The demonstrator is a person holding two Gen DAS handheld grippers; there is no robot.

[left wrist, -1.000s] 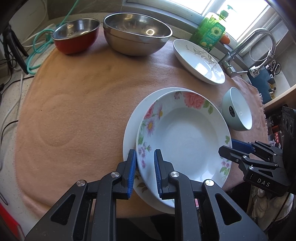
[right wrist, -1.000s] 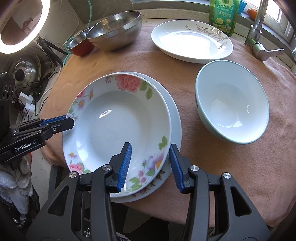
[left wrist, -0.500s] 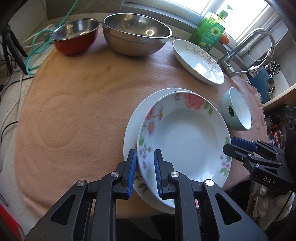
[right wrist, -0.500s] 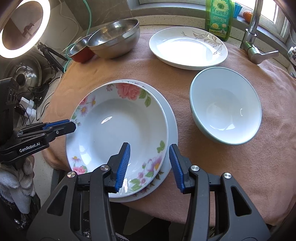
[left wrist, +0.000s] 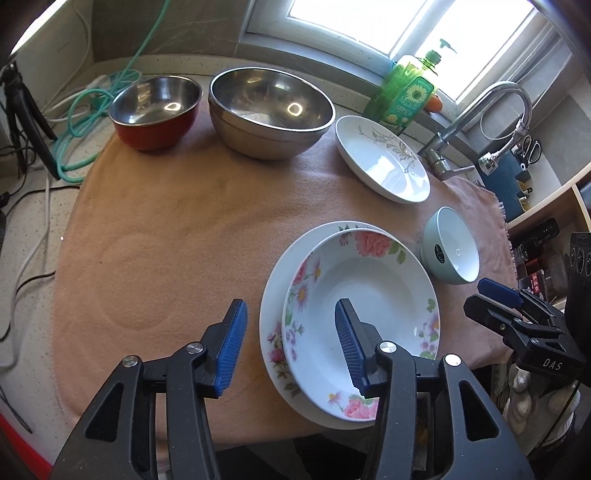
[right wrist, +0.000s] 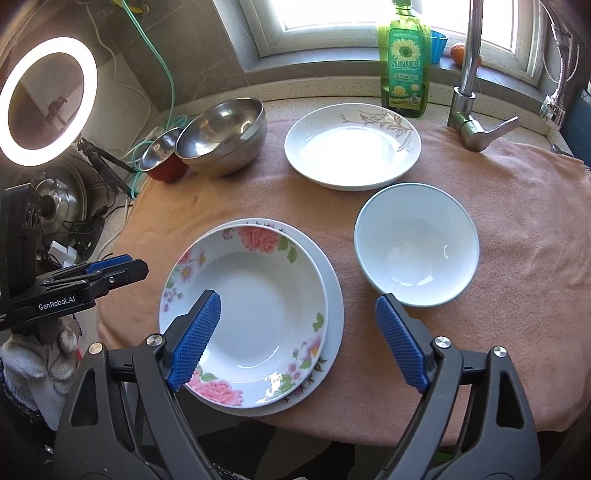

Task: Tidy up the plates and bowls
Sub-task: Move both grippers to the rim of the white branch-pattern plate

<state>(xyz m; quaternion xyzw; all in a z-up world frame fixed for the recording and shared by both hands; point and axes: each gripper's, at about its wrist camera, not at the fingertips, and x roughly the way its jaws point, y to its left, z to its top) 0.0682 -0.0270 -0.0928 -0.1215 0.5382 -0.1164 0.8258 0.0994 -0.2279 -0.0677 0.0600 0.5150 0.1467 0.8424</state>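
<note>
Sunlit window (right wrist: 369, 14), grey wall (right wrist: 207, 40), lit ring light (right wrist: 48, 99).

A peach cloth (right wrist: 517, 229) bears two steel bowls (left wrist: 271, 110), stacked floral plates (right wrist: 255, 306), a white plate (right wrist: 351, 147), and a pale bowl (right wrist: 415, 245).

White letters reading "GenRobot.AI" stood on the black body of the left gripper (right wrist: 117, 269) at the left edge of the right wrist view. "DAS" was printed on the right gripper (left wrist: 496, 293) at the right edge of the left wrist view. The green soap bottle (right wrist: 404, 66) at the top of the frame carried a sunflower label with Chinese characters too small to read surely.
</note>
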